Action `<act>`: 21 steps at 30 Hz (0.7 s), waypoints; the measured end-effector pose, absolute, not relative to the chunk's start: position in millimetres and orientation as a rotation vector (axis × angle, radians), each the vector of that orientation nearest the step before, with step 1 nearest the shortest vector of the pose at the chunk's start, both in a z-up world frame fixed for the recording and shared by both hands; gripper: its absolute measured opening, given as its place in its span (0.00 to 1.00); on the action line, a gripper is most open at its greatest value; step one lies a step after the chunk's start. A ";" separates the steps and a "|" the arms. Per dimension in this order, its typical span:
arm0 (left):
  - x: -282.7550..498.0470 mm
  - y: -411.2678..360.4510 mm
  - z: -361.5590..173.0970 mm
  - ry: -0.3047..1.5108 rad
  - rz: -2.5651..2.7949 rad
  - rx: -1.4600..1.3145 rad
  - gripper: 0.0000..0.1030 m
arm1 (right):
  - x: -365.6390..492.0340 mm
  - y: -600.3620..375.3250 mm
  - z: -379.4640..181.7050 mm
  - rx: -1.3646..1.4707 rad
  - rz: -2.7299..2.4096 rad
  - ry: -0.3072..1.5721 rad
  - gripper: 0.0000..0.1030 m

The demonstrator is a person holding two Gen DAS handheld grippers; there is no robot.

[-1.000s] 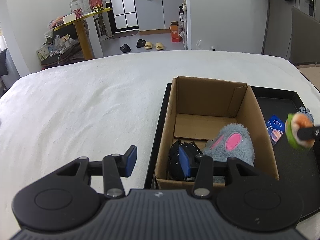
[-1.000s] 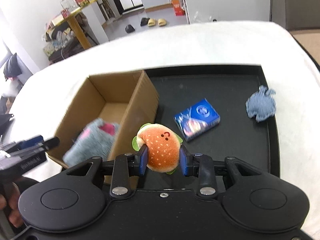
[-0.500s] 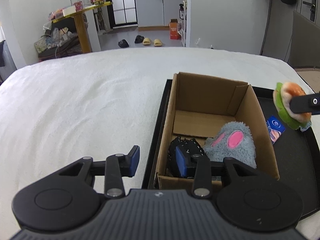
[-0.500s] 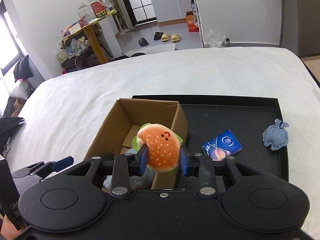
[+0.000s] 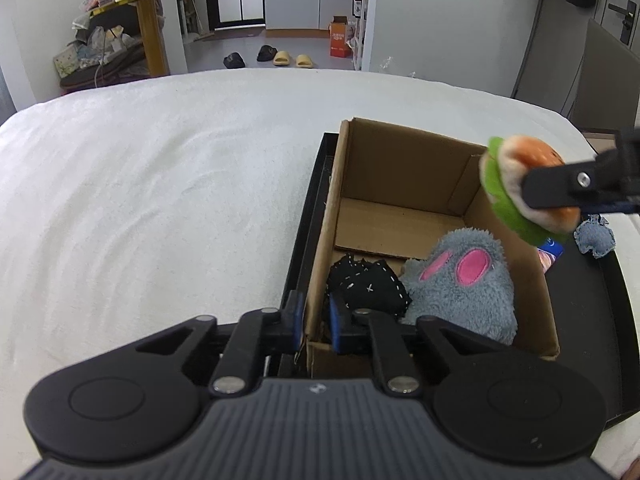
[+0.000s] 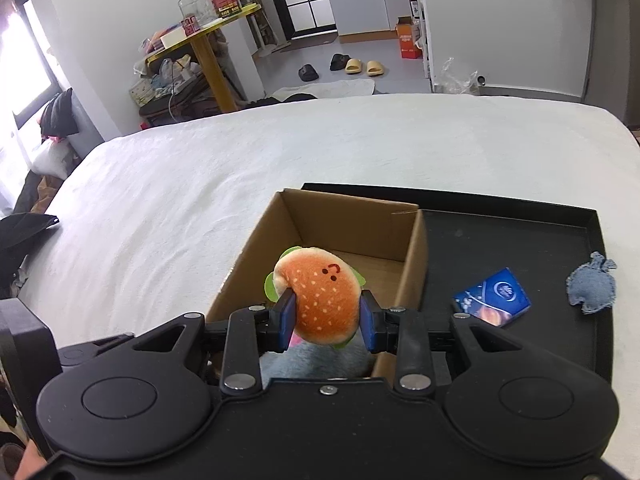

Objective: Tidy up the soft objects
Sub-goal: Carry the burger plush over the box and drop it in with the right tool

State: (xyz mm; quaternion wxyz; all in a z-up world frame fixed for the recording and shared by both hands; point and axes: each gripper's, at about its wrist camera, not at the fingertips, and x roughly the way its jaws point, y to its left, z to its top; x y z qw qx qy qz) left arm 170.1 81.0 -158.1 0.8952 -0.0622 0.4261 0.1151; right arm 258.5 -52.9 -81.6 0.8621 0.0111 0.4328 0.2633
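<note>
An open cardboard box (image 5: 400, 168) stands on a black tray (image 5: 580, 320). Inside lie a grey plush with pink ears (image 5: 464, 284) and a black stitched fabric piece (image 5: 368, 284). My left gripper (image 5: 315, 318) straddles the box's near left wall, its jaws closing with the wall between the pads. My right gripper (image 6: 327, 322) is shut on an orange burger plush (image 6: 324, 296) and holds it above the box (image 6: 352, 220), over the grey plush (image 6: 312, 360). In the left wrist view the burger plush (image 5: 516, 184) hangs over the box's right wall.
On the tray (image 6: 520, 232), right of the box, lie a blue packet (image 6: 493, 296) and a small denim plush (image 6: 591, 286). A white cover (image 5: 160, 200) spreads left of and behind the tray. The room floor lies beyond the far edge.
The left jaws have drawn together from wide apart onto the box's near left wall. The right gripper has carried the burger plush up and left, from over the tray to over the box.
</note>
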 end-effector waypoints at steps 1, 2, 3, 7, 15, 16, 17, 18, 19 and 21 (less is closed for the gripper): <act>169.7 81.6 -158.2 0.882 0.240 -0.131 0.09 | 259.2 -50.4 -81.6 0.028 0.556 0.909 0.32; 169.1 82.3 -158.3 0.879 0.239 -0.136 0.09 | 260.0 -48.2 -81.9 0.032 0.560 0.912 0.32; 168.7 83.0 -158.5 0.877 0.238 -0.141 0.08 | 260.9 -45.2 -82.6 0.035 0.564 0.916 0.32; 168.5 84.0 -158.8 0.874 0.227 -0.151 0.08 | 263.6 -33.1 -85.5 0.032 0.575 0.926 0.32; 166.4 89.9 -160.9 0.869 0.212 -0.174 0.08 | 264.9 -9.5 -95.8 0.026 0.589 0.964 0.40; 166.2 90.7 -161.0 0.869 0.211 -0.175 0.08 | 265.5 -8.3 -98.3 0.029 0.586 0.976 0.44; 166.1 91.6 -161.3 0.869 0.209 -0.178 0.08 | 265.7 -8.8 -100.3 0.038 0.586 0.983 0.45; 165.9 92.2 -161.3 0.867 0.209 -0.181 0.08 | 266.7 -9.7 -101.4 0.051 0.584 0.990 0.45; 166.1 92.3 -161.2 0.867 0.208 -0.183 0.08 | 267.1 -11.3 -102.2 0.063 0.581 0.994 0.45; 167.0 92.5 -161.2 0.867 0.210 -0.183 0.08 | 267.1 -15.4 -102.0 0.071 0.573 0.997 0.45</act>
